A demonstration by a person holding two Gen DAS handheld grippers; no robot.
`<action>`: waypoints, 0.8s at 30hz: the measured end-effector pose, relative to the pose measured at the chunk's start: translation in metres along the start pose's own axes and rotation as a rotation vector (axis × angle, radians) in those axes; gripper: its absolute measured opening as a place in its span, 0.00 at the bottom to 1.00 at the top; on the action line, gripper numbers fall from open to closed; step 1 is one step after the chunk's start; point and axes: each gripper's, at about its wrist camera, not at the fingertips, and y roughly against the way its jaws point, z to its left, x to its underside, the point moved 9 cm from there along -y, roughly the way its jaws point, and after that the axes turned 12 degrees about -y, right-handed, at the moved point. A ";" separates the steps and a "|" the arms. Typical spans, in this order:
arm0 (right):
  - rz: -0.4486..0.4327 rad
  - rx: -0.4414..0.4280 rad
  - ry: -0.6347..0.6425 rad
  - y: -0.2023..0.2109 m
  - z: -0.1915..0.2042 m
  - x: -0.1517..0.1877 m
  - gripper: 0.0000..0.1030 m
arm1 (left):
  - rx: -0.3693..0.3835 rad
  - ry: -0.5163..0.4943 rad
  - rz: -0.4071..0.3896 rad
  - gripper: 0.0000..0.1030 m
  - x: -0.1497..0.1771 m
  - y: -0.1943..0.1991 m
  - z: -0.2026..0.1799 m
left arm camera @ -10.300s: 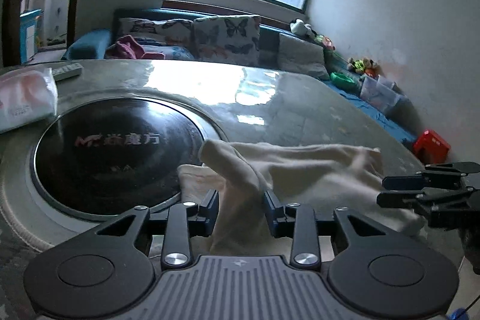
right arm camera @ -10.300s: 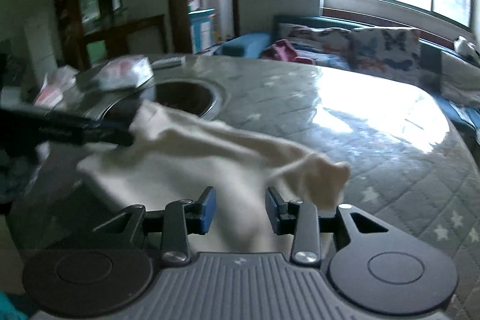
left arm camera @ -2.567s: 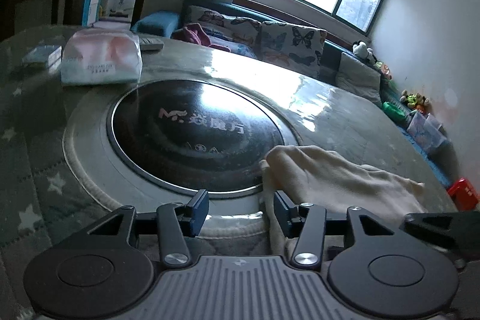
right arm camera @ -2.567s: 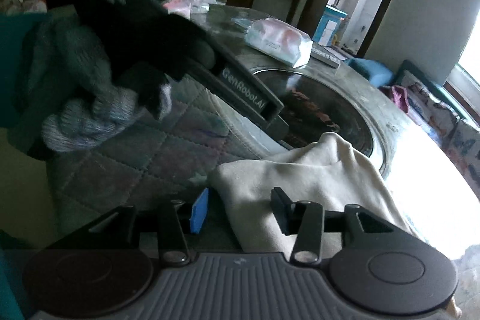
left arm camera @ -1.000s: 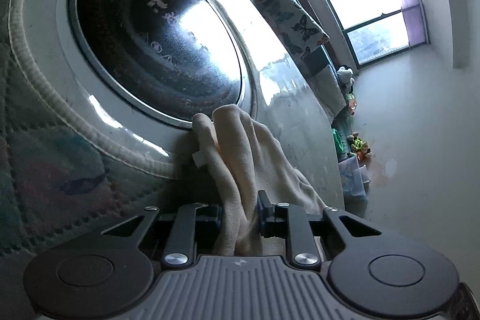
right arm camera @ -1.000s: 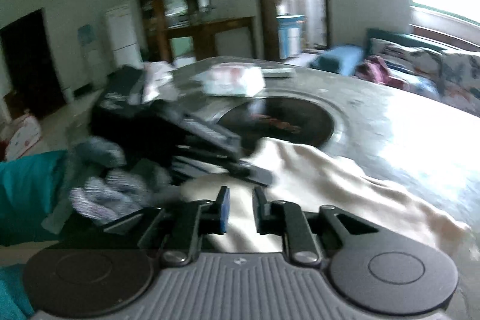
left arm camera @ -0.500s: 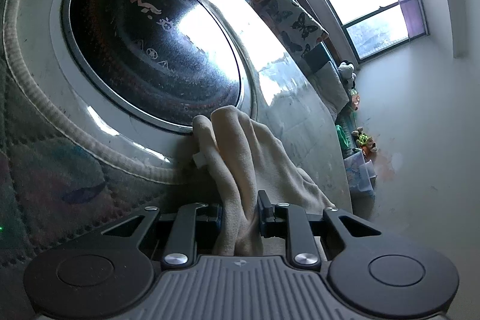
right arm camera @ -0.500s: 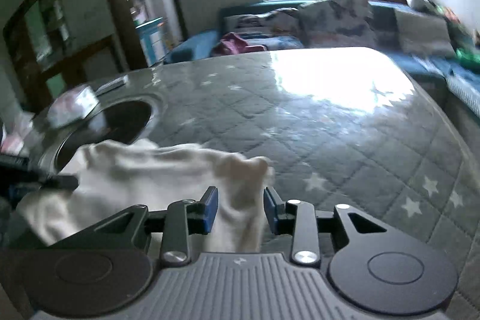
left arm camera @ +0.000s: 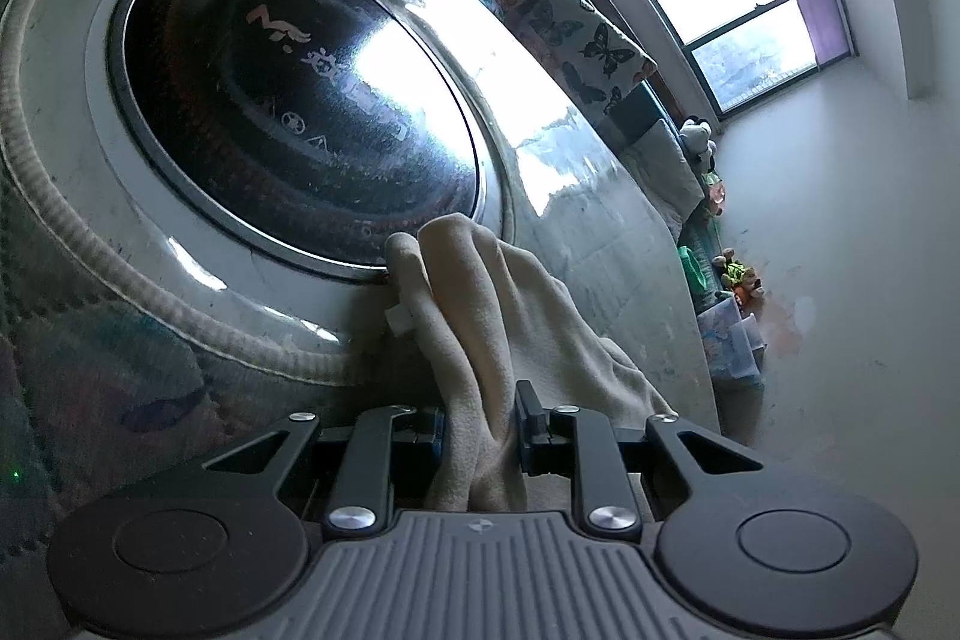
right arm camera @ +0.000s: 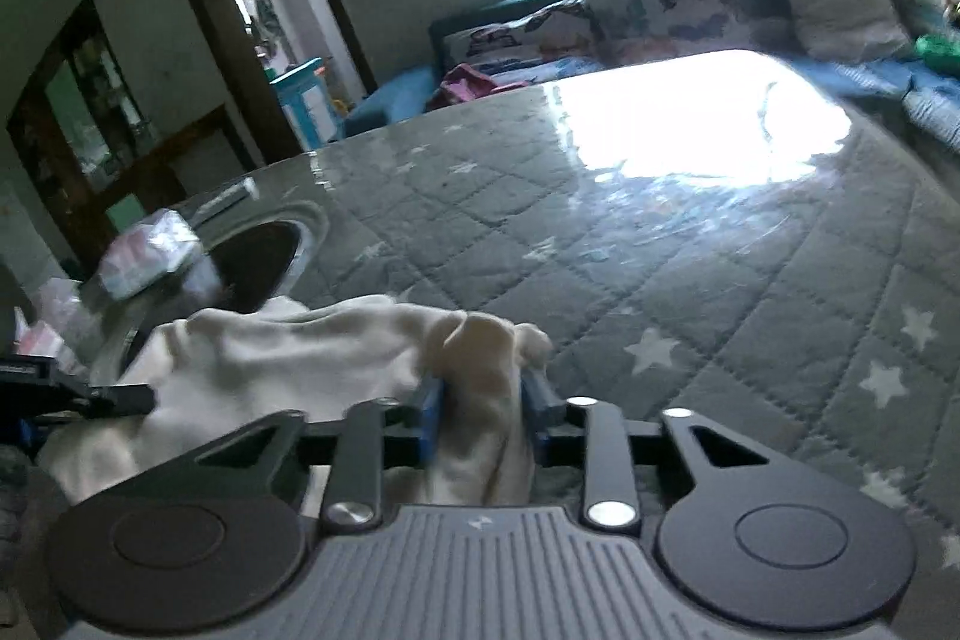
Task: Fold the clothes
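A cream garment (left arm camera: pixel 510 316) lies bunched on the table beside the round black cooktop. My left gripper (left arm camera: pixel 480 424) is shut on one bunched end of it, the cloth rising between the fingers. In the right wrist view the same cream garment (right arm camera: pixel 288 358) stretches leftward, and my right gripper (right arm camera: pixel 480 418) is shut on a gathered end, folds bulging above the blue pads. The left gripper's dark finger (right arm camera: pixel 114 397) shows at the left edge, holding the far end.
A round black cooktop (left arm camera: pixel 294 100) is set into the quilted star-pattern table cover (right arm camera: pixel 690 280). A tissue pack (right arm camera: pixel 150 259) lies near it. A sofa with butterfly cushions (right arm camera: pixel 654 4) stands behind the table, under a window. A doorway opens at the left.
My right gripper has shut on the garment's end; half a second ago its fingers stood apart around it. The left gripper keeps its hold and has moved slightly closer to the cooktop.
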 end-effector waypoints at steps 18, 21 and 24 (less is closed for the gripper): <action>-0.216 -0.041 -0.034 0.088 -0.005 -0.041 0.10 | 0.056 -0.269 -0.033 0.18 -0.018 -0.015 -0.106; -0.260 -0.008 -0.034 0.106 -0.016 -0.053 0.10 | 0.078 -0.309 -0.031 0.18 -0.017 -0.023 -0.128; -0.295 0.030 -0.034 0.121 -0.028 -0.063 0.10 | 0.096 -0.336 -0.021 0.18 -0.017 -0.037 -0.148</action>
